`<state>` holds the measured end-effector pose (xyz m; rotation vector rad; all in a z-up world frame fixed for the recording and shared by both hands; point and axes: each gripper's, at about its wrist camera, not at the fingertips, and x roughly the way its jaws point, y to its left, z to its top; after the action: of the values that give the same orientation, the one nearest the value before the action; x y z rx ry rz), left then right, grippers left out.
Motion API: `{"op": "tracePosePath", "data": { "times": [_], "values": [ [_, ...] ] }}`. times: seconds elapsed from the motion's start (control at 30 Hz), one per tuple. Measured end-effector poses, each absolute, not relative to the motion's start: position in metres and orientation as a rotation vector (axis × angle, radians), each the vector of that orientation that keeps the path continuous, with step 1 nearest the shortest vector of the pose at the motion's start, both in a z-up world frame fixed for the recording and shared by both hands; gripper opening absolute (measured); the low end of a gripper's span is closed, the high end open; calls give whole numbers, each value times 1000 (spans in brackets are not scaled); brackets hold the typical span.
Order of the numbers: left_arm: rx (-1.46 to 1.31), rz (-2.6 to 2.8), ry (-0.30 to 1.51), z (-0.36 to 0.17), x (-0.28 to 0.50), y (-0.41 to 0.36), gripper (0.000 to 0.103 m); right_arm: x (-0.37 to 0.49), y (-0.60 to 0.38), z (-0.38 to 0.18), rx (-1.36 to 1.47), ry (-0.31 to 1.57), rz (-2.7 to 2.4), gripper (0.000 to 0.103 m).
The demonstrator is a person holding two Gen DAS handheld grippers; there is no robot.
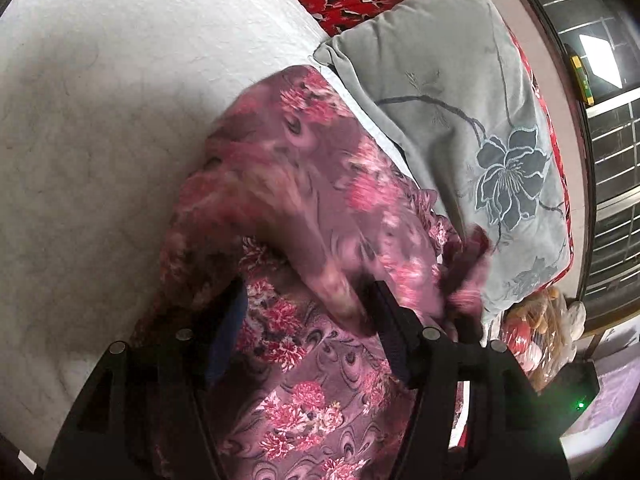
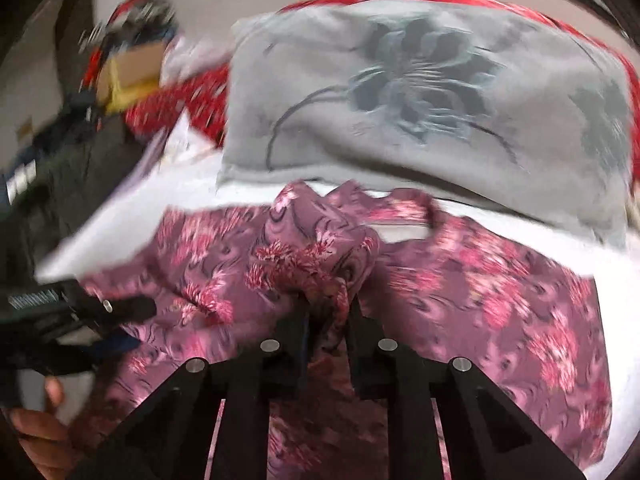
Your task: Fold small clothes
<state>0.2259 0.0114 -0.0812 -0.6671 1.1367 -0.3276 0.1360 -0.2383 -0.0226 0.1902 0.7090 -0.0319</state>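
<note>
Right claw (image 2: 328, 312) pinches a bunched fold of the mauve floral garment (image 2: 500, 280). Left claw (image 1: 308, 320) gapes over it, gripping nothing, on a white textured bed (image 1: 100, 120) beside a grey velvety flower-embroidered pillow (image 1: 460, 100).

Both grippers are matte black plastic w/ angular, triangulated finger frames. Left gripper (image 1: 308, 312): round silver pins on the knuckles behind the jaws, dark blue ribbed pads on the inner finger faces. Right gripper (image 2: 326, 312): same build, four silver pins in a row behind the jaws. A bare hand (image 2: 38, 436) shows, no sleeve visible.
</note>
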Motion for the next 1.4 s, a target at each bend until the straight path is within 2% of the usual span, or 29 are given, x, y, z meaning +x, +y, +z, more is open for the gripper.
{"op": "tracePosePath", "data": {
  "times": [0.1,0.17,0.2,0.3,0.37,0.4,0.43,0.5,0.53,0.57,0.67,0.7,0.73,0.77,0.8,0.87,0.97,1.03,1.1,1.13,1.23,1.33,1.4],
  "values": [
    [-636,-330,1133,-79,223,6,63,112,-274,-21,360,694,-54,15],
    [-618,-335,1133,-78,221,3,69,96,-303,-29,480,698,-81,15],
    [-612,-332,1130,-77,220,1,69,87,-319,-35,544,712,-97,15],
    [-589,-333,1130,-76,217,-3,69,65,-354,-51,688,729,-152,23],
    [-574,-330,1124,-74,216,-4,69,43,-373,-54,770,698,-214,24],
    [-569,-330,1122,-74,215,-5,69,36,-378,-53,792,675,-228,31],
    [-563,-328,1120,-74,215,-6,69,31,-383,-51,816,647,-232,43],
    [-550,-323,1117,-73,214,-8,69,31,-389,-46,833,614,-228,62],
    [-542,-322,1114,-72,214,-9,69,34,-389,-45,827,613,-225,67],
    [-537,-322,1111,-72,214,-10,69,40,-387,-44,813,621,-221,68],
    [-525,-325,1092,-69,213,-11,68,66,-385,-51,762,687,-290,67],
    [-520,-326,1077,-67,213,-11,59,72,-387,-55,771,701,-300,51],
    [-517,-328,1064,-66,212,-12,51,76,-389,-57,793,701,-276,14],
    [-507,-334,1045,-62,211,-12,36,81,-392,-55,800,700,-240,13],
    [-497,-336,1035,-60,211,-12,28,82,-393,-49,794,686,-224,12],
    [-474,-333,1017,-58,210,-14,25,69,-397,-30,764,586,-215,12],
    [-472,-341,1059,-65,213,-18,24,49,-413,-18,756,514,-251,12],
    [-446,-322,1097,-72,215,-22,24,49,-422,-35,756,605,-290,12],
    [-418,-310,1132,-76,213,-24,24,53,-426,-66,752,789,-323,15],
    [-419,-322,1157,-72,209,-23,24,49,-426,-68,753,796,-324,16],
    [-491,-397,1144,-54,192,-22,23,24,-421,-42,720,668,-340,20],
    [-385,-390,1097,-46,183,-40,40,9,-415,-29,686,579,-301,20],
    [-281,-326,1137,-59,187,-54,42,20,-409,-47,670,698,-251,19]
  ]
}}
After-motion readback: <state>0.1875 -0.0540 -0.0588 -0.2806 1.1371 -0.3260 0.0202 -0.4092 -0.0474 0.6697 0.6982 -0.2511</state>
